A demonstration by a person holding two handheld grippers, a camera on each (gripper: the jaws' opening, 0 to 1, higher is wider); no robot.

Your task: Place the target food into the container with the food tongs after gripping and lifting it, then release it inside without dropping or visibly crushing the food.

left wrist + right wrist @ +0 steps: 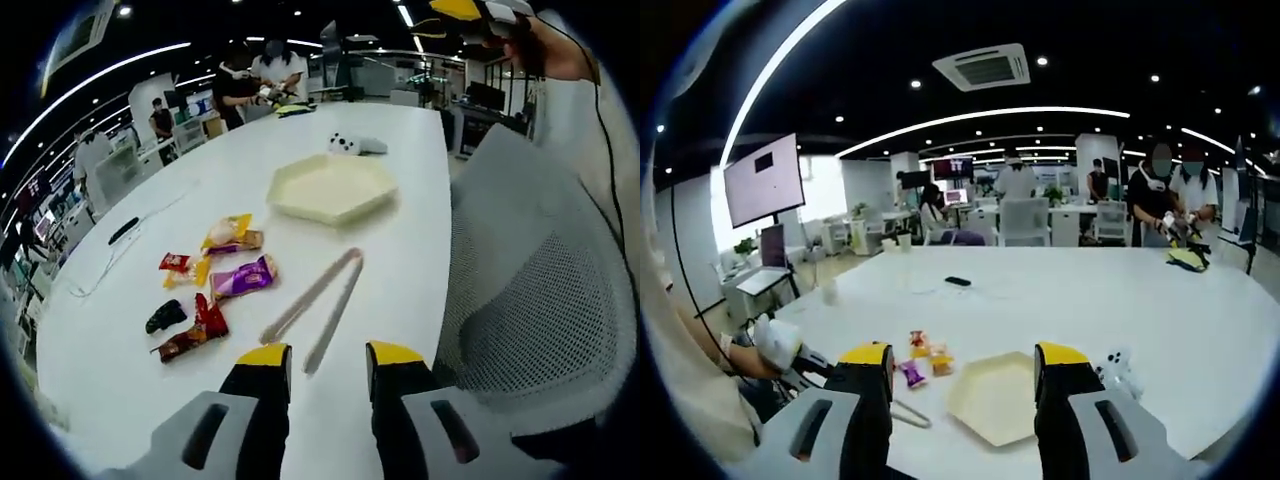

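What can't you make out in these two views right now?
- Snack packets, left gripper view: labels too small to read.
- Tongs, right gripper view: mostly hidden behind that gripper's own jaws.
- Tray, right gripper view: its near edge is hidden by the jaws.
- Small black item, left gripper view: too small to identify.

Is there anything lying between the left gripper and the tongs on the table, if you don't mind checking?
Nothing visible: bare table lies between the open left gripper and the tongs; the snack packets sit to the side.
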